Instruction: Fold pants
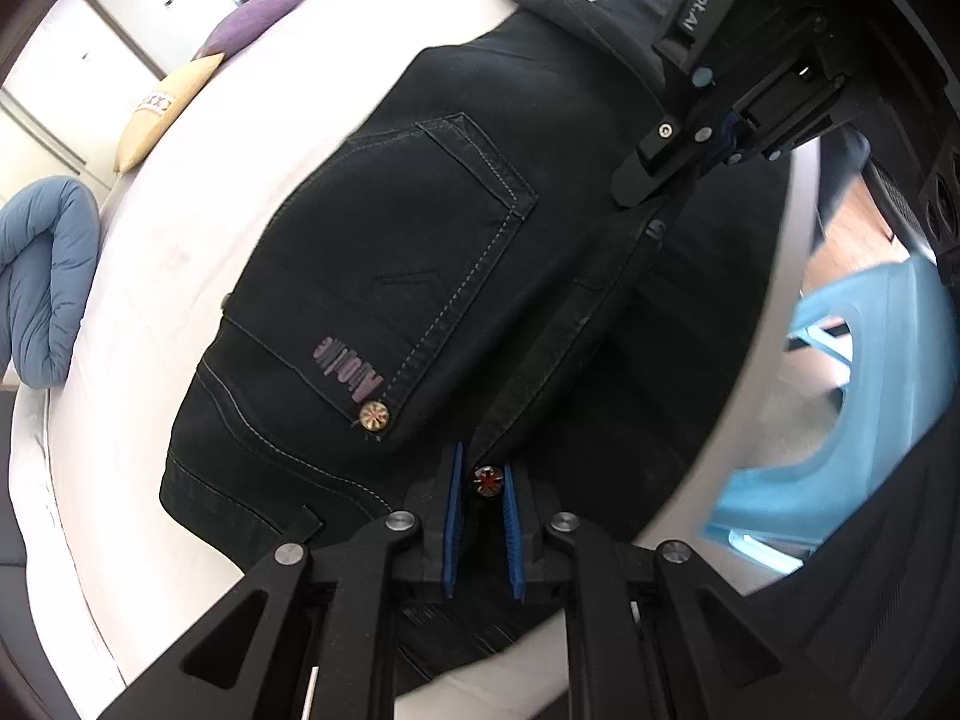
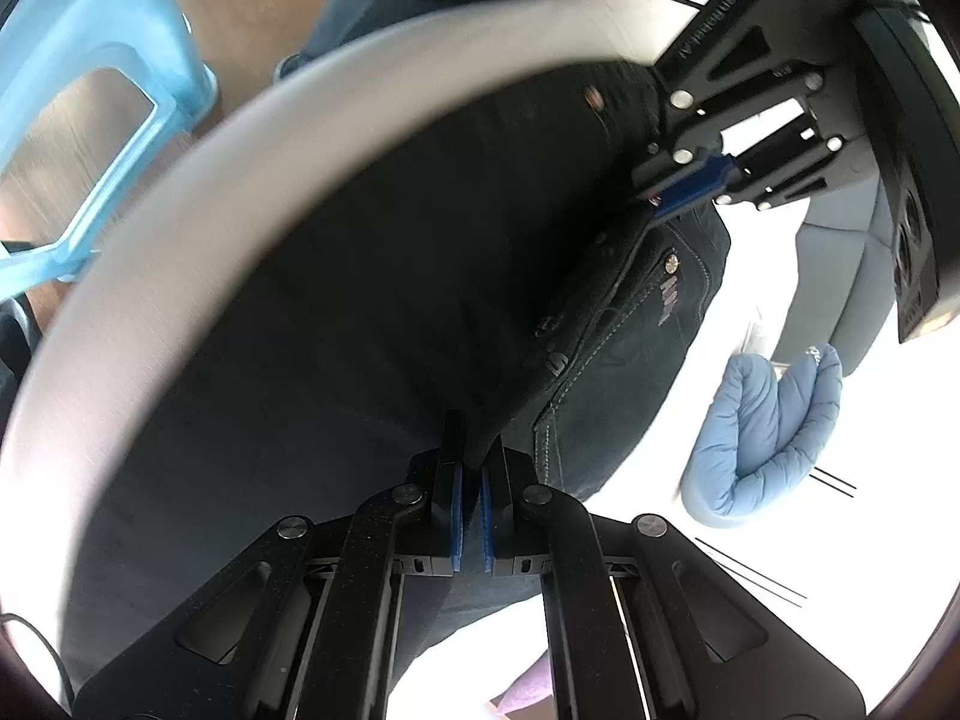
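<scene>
My left gripper [image 1: 482,489] pinches the pants [image 1: 384,276] at the waistband, its blue pads [image 1: 453,516] clamping cloth beside a rivet [image 1: 487,480]. My right gripper [image 2: 472,483] likewise clamps a raised fold of the pants [image 2: 360,330] between its pads [image 2: 457,516]. The pants lie on the white bed [image 1: 150,330], back pocket [image 1: 420,252] upward. Farther off: a blue quilt [image 1: 45,276], two pillows [image 1: 174,108], and a blue stool [image 2: 90,90] on the floor.

White bed [image 1: 150,276], purple pillow [image 1: 258,21], blue plastic stool [image 2: 90,90], wooden floor [image 2: 252,6]
</scene>
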Motion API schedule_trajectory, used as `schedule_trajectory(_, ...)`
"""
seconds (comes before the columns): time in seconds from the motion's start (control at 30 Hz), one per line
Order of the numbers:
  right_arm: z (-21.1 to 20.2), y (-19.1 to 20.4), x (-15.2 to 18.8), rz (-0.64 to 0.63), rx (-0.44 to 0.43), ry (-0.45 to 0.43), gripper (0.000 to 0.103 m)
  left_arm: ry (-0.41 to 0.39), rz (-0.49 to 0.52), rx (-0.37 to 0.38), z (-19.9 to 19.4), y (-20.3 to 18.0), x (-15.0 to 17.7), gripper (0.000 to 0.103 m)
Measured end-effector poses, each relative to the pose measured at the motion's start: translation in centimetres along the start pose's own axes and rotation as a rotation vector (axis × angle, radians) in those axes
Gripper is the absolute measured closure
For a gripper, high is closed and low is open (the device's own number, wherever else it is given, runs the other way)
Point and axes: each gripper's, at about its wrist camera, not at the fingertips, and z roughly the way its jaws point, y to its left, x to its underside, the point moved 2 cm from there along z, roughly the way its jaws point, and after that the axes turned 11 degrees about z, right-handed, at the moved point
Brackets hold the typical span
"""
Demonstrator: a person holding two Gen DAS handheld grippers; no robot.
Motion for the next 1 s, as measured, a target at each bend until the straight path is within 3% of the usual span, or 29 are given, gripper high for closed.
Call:
schedule_trajectory(0.37,-0.2,0.7,-2.4,0.066,-0.041,0.022,0.1,0.03,0.034,0.004,0.3,-2.1,1.1,0.09)
schedule_trajectory(0.67,-1.6,1.5,-1.8,0.118,-0.053,0.025,0.1,0.024,0.014,-0.002,-0.2,-3.5,2.7,0.09)
schedule_trajectory(0.83,-0.1,2.3,-2.1,0.146,-0.046,0.038,0.098,0.024,-0.052,-0.017,0.1,-2.8,3.0,0.071)
schedule_trajectory(0.9,0.1,2.3,-2.1,0.19,-0.045,0.036,0.098,0.036,-0.076,-0.045,-0.5,-2.5,3.3,0.033)
schedule_trajectory(1.0,0.2,2.1,-1.9,0.268,-0.032,0.031,0.097,0.016,-0.093,-0.023,-2.3,-2.2,3.8,0.031)
